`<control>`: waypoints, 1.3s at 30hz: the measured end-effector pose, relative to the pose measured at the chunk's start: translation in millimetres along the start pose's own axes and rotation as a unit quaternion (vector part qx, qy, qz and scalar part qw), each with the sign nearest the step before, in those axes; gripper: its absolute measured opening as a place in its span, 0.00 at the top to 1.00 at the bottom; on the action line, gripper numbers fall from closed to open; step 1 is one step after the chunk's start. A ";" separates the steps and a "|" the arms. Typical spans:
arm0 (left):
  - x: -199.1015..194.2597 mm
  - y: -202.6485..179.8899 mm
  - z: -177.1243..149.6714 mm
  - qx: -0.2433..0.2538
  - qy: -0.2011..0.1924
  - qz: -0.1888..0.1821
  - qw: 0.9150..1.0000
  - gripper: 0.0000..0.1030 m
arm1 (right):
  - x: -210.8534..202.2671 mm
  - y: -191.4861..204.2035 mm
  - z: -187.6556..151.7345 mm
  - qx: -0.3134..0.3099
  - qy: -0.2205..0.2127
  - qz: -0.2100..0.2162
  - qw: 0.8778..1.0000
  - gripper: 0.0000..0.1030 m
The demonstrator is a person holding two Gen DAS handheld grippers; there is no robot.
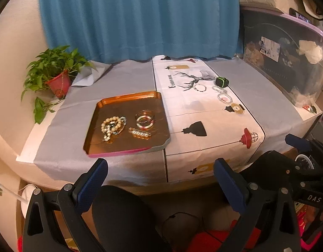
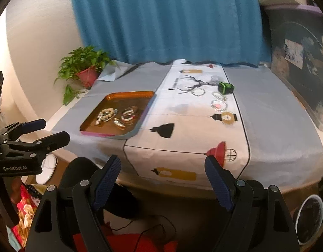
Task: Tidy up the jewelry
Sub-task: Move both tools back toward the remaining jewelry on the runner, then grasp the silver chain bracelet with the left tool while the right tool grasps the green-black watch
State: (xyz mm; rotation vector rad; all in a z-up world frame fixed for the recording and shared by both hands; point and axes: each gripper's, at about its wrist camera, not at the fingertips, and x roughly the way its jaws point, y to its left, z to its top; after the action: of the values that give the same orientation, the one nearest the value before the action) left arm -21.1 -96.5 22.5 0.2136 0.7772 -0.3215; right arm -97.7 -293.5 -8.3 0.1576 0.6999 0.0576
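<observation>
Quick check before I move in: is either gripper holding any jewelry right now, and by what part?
Nothing is held. The left gripper and right gripper are both open and empty, short of the table.

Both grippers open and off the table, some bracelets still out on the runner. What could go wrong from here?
1. The tray overhangs the runner seam near the table's front edge; a nudge while dropping pieces in may slide it.
2. The loose bracelets lie bunched beside the green box; the right gripper could catch two at once or bump the box.
3. The pearl strand lies heaped in the tray; new pieces may tangle with it.
</observation>
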 end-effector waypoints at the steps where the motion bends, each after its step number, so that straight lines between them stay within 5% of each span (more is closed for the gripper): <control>1: 4.0 -2.1 4.7 0.001 0.001 -0.004 1.000 0.03 | 2.6 -6.2 1.5 0.004 0.001 -0.004 1.000 0.20; 8: 44.7 -23.0 49.7 0.009 0.001 -0.022 1.000 0.03 | 20.1 -53.2 18.6 0.034 -0.002 -0.038 0.999 0.20; 16: 142.6 -51.7 116.5 0.009 0.042 -0.067 0.997 0.03 | 68.9 -128.3 61.2 0.041 -0.003 -0.093 0.995 0.20; 20: 207.1 -72.6 152.5 0.021 0.059 -0.092 0.994 0.03 | 118.1 -166.9 92.2 0.037 0.011 -0.102 0.994 0.20; 29: 340.3 -95.4 205.5 0.042 0.114 -0.071 0.990 0.04 | 254.1 -223.4 164.9 0.047 0.064 -0.061 0.995 0.20; 39: 405.8 -99.7 216.9 0.051 0.158 -0.081 0.983 0.07 | 356.1 -240.2 190.5 0.041 0.088 -0.084 0.992 0.18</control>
State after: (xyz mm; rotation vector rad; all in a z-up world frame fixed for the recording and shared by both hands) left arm 355.1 -338.5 -124.1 0.3040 1.0957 -0.4898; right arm 297.3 -516.7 -130.8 0.1737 0.8905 -0.1205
